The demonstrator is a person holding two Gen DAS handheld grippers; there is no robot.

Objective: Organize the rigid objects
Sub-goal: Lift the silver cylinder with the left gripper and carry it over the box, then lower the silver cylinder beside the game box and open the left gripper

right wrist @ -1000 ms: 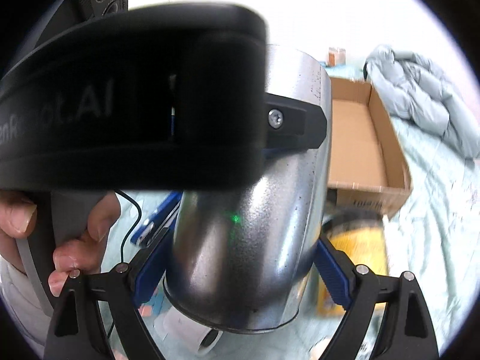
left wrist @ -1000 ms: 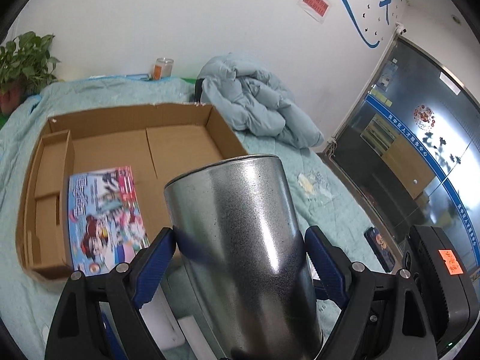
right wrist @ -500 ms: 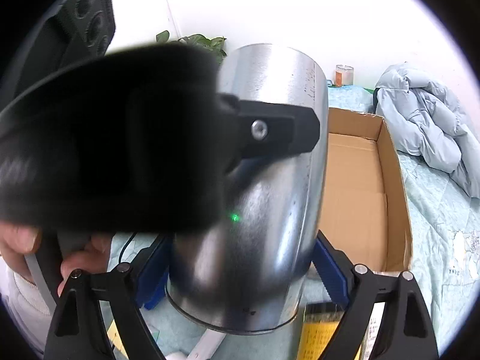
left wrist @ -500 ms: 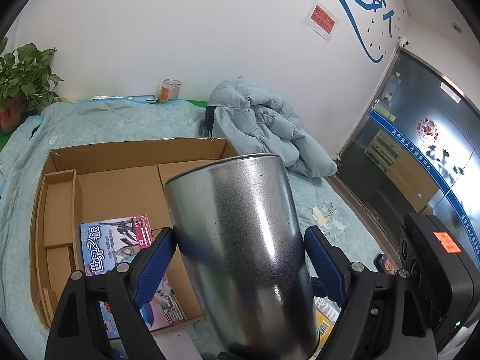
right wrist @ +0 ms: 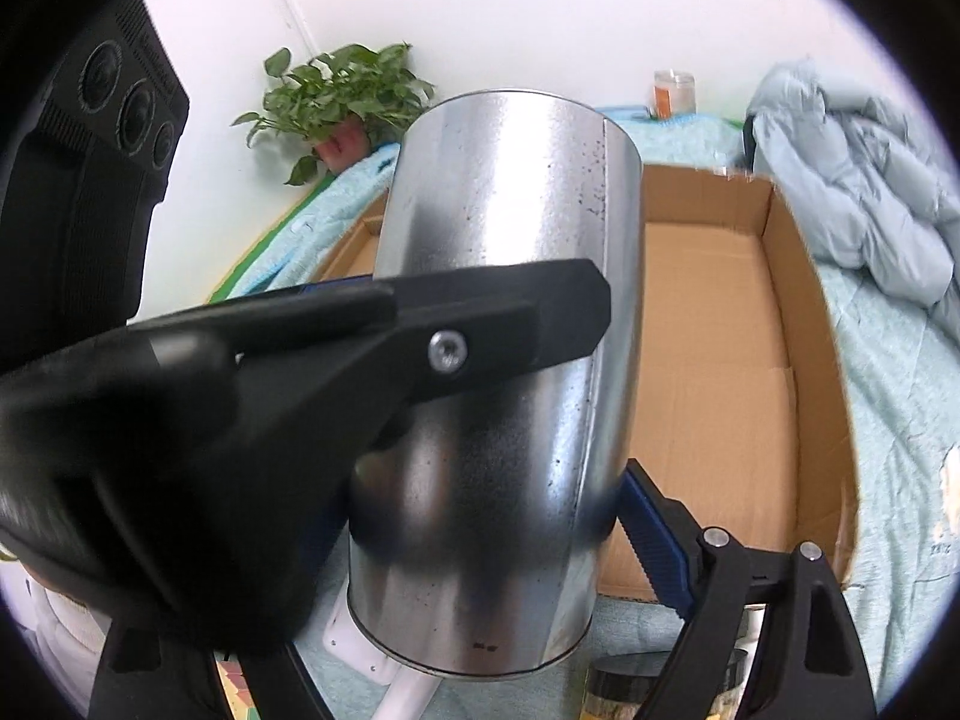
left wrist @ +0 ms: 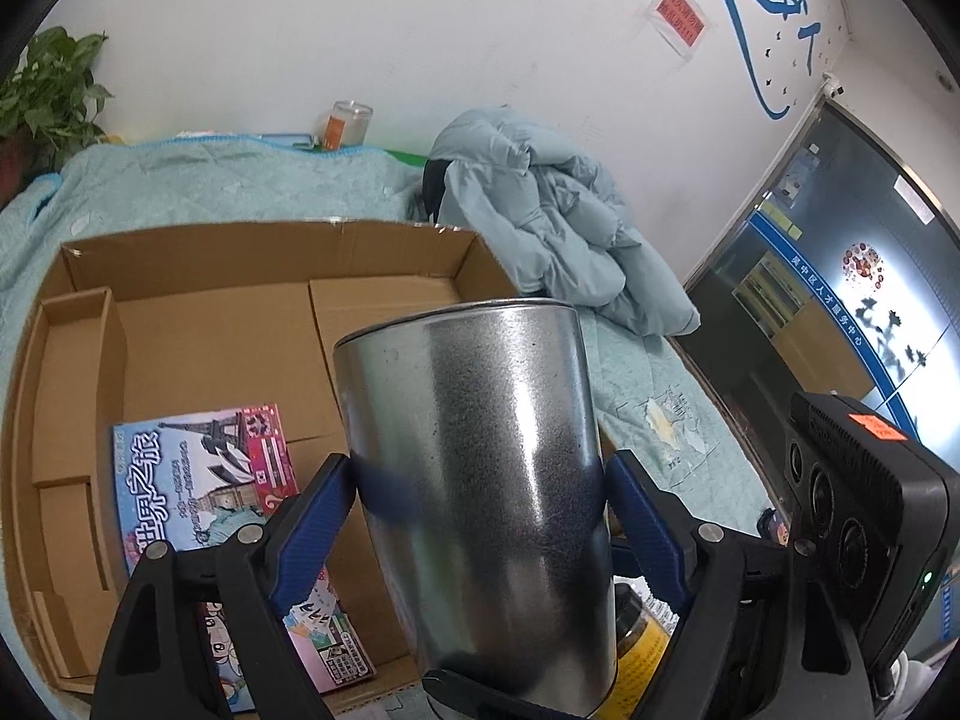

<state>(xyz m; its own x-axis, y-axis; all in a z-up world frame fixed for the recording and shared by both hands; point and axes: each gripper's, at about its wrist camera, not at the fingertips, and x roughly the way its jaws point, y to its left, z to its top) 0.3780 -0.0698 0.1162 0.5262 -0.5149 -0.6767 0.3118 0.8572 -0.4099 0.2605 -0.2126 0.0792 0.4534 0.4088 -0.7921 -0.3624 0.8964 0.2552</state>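
A tall shiny metal can [left wrist: 474, 420] hangs in the air, gripped from two sides. My left gripper [left wrist: 480, 480] is shut on its lower half, blue pads pressed to both flanks. My right gripper [right wrist: 480, 528] holds the same metal can [right wrist: 510, 180] near its base and its jaws are closing on it. Only its right blue finger [right wrist: 651, 534] shows; the left gripper's black body [right wrist: 300, 390] hides the other. Behind the can lies an open cardboard box [left wrist: 210, 330] with a colourful picture box [left wrist: 198, 480] flat inside it.
The cardboard box [right wrist: 708, 330] rests on a teal quilt [left wrist: 660, 414]. A yellow-labelled jar [left wrist: 642, 654] and a white object [right wrist: 384, 666] lie below the can. A pale blue jacket [left wrist: 540, 222], a glass jar [left wrist: 345, 123] and a potted plant [right wrist: 336, 90] stand by the wall.
Both grippers have carried the can together toward the cardboard box, whose near edge now sits lower and closer in the right wrist view. The hold on the can is unchanged.
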